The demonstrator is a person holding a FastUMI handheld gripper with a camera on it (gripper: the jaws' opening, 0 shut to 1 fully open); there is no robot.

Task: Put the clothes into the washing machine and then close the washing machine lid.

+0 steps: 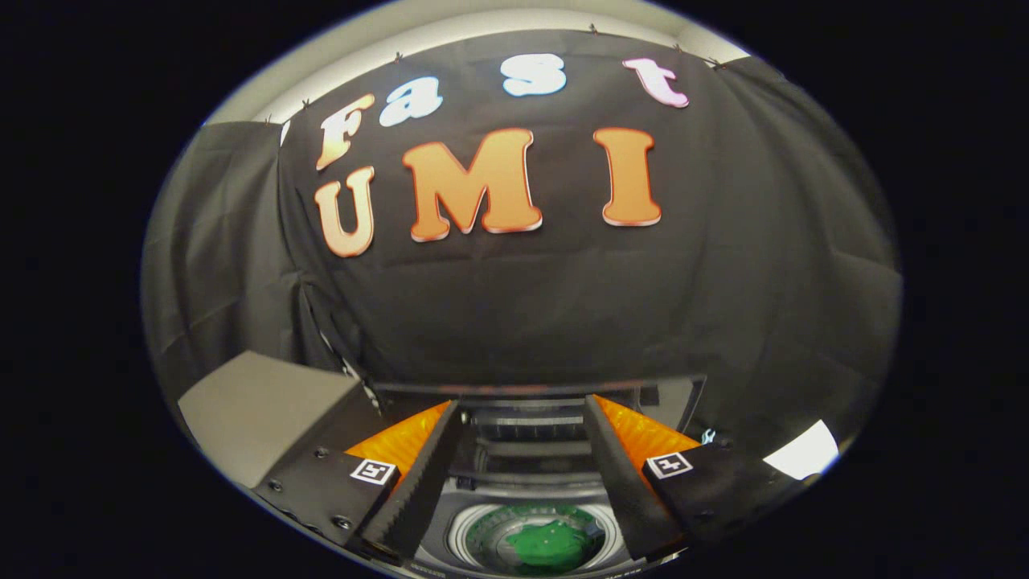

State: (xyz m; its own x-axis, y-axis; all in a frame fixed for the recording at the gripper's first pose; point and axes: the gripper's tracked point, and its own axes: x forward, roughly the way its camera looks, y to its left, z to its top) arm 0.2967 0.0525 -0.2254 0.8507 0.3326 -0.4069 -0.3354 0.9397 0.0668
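Below and between my fingers lies the washing machine's round drum [537,544] with a green garment [555,545] lying inside it. The machine's grey top [514,486] surrounds the drum opening, and its raised lid [530,418] stands at the back, just ahead of my fingertips. My gripper [522,410] hangs above the machine, open, with nothing between its fingers.
A grey box-like surface [257,406] sits left of the machine, close beside my left finger. Black cloth [522,305] closes off the space behind and to both sides. A bright white patch [804,450] shows low at the right.
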